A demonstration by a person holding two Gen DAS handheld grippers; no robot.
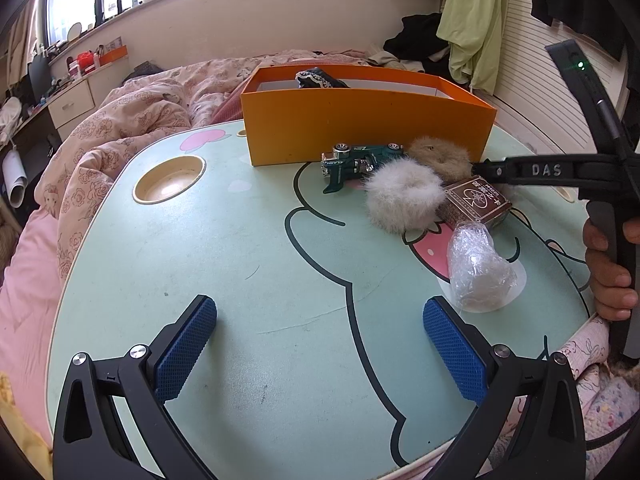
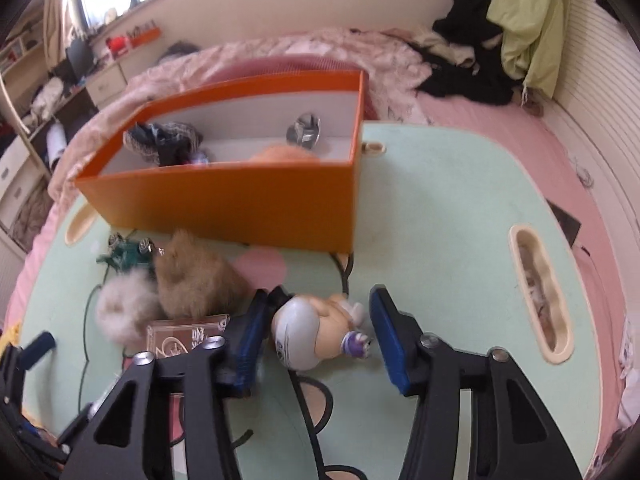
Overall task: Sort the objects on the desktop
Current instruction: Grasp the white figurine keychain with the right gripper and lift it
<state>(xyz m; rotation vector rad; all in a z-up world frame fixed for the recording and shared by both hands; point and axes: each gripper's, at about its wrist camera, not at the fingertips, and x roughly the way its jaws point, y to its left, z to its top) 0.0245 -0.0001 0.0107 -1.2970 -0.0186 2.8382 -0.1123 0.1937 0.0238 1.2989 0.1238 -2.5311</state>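
Right hand-held gripper: partly open; astride toy figure; left pad touching, right pad apart
Left hand-held gripper: wide open; empty
Toy figure: lying sideways; silver helmet, peach body

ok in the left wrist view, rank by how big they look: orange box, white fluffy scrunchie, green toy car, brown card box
1. orange box
2. white fluffy scrunchie
3. green toy car and brown card box: they look alike, so unranked.

Both grippers: black angular arms, silver screws, blue textured pads. "DAS" embossed on right gripper. Pink patterned sleeve, lower right.
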